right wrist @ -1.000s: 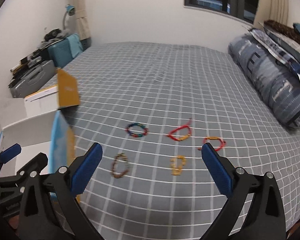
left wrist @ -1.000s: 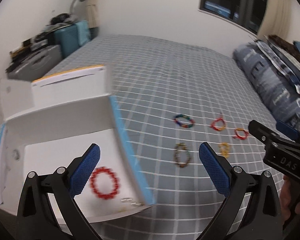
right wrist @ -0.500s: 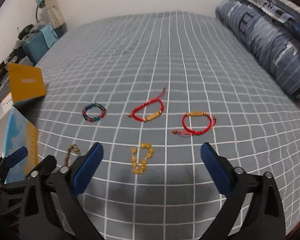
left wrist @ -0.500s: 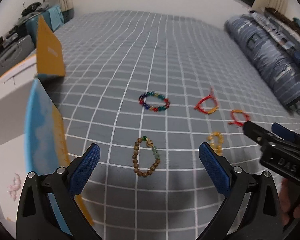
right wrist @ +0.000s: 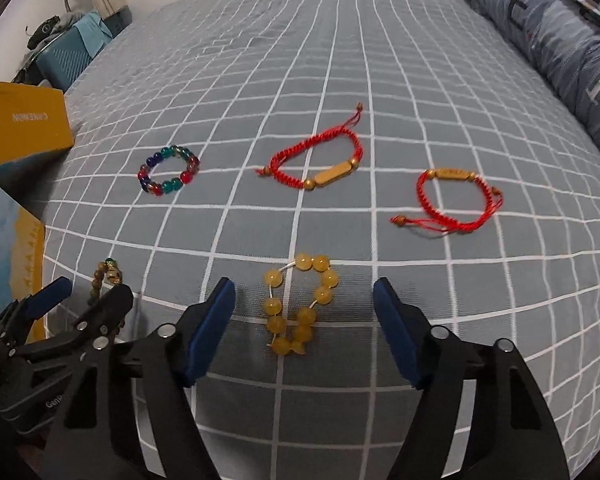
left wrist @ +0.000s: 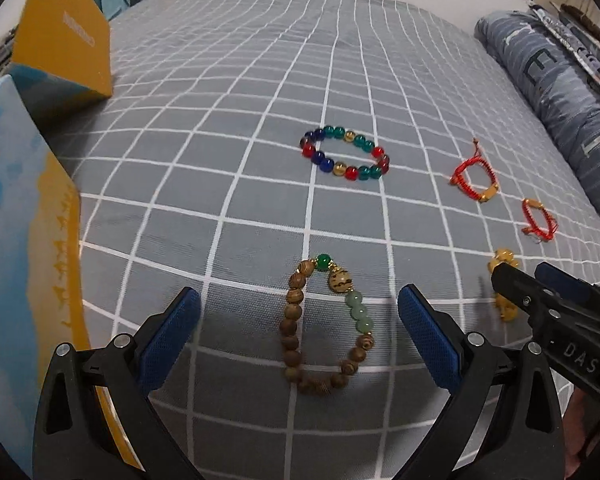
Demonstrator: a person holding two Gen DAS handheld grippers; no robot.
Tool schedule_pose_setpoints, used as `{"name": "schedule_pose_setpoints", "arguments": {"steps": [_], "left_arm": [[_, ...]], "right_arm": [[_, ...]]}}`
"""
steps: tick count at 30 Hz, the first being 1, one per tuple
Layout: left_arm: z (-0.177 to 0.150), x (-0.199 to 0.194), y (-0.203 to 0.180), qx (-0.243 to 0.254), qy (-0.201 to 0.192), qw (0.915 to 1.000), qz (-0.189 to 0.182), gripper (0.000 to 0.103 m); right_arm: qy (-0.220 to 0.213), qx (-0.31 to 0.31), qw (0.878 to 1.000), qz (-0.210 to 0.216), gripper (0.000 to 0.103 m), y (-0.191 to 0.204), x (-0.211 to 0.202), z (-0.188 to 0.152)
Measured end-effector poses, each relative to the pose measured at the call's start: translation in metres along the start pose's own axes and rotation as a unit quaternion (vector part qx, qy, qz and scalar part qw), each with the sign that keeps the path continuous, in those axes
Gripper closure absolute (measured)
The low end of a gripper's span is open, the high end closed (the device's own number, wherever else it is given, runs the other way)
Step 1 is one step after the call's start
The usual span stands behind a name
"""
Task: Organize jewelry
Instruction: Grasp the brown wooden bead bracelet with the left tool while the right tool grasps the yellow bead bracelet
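Observation:
Several bracelets lie on the grey checked bed. My left gripper (left wrist: 299, 312) is open, low over a brown wooden-bead bracelet (left wrist: 290, 322) that lies between its blue pads. My right gripper (right wrist: 303, 304) is open, straddling a yellow bead bracelet (right wrist: 300, 312). Farther off lie a multicoloured glass-bead bracelet (left wrist: 345, 158) and two red cord bracelets (right wrist: 320, 162) (right wrist: 454, 196). The open box (left wrist: 24, 216) with blue and yellow walls stands at the left. Each gripper shows in the other's view.
A yellow box flap (left wrist: 66, 44) stands up at the far left. A folded blue striped duvet (left wrist: 552, 92) lies along the bed's right side. Bags and cases (right wrist: 70, 50) sit beyond the bed's far left corner.
Both grippers have moved forward and down from the box toward the bed. The left now frames the brown bracelet, the right the yellow one. Both stayed open.

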State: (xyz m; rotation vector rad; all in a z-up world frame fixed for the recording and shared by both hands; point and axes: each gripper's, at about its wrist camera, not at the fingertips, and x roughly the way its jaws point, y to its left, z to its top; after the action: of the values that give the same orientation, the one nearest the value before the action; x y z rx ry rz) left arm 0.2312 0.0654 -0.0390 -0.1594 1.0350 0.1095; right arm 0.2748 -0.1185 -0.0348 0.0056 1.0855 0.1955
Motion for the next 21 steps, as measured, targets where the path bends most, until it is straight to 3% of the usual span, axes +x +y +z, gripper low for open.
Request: {"name": "schedule_pose_setpoints", "arguments": {"steps": [8,13,18,20,21], "left_arm": [[-0.006,0.005,-0.008,0.022,-0.003,0.9997,0.012,0.011],[-0.005,0.002,-0.007,0.016,-0.003,0.9998,0.006,0.032],[-0.005,-0.001,-0.003,0.013,-0.001,0.9999,0.001,0.048],[-0.005,-0.002,-0.002,0.012,-0.001,0.9999,-0.001,0.056],[-0.005,-0.003,-0.002,0.012,-0.001,0.9999,-0.002,0.065]], "right_arm": [[0.008,0.016,1.000,0.002,0.046,-0.005,0.013,0.000],[0.005,0.021,1.000,-0.006,0.060,-0.008,0.015,0.001],[0.004,0.022,1.000,-0.009,0.082,-0.010,0.014,0.000],[0.003,0.024,1.000,-0.008,0.084,-0.012,0.014,0.000],[0.002,0.025,1.000,-0.007,0.085,-0.012,0.014,-0.001]]}}
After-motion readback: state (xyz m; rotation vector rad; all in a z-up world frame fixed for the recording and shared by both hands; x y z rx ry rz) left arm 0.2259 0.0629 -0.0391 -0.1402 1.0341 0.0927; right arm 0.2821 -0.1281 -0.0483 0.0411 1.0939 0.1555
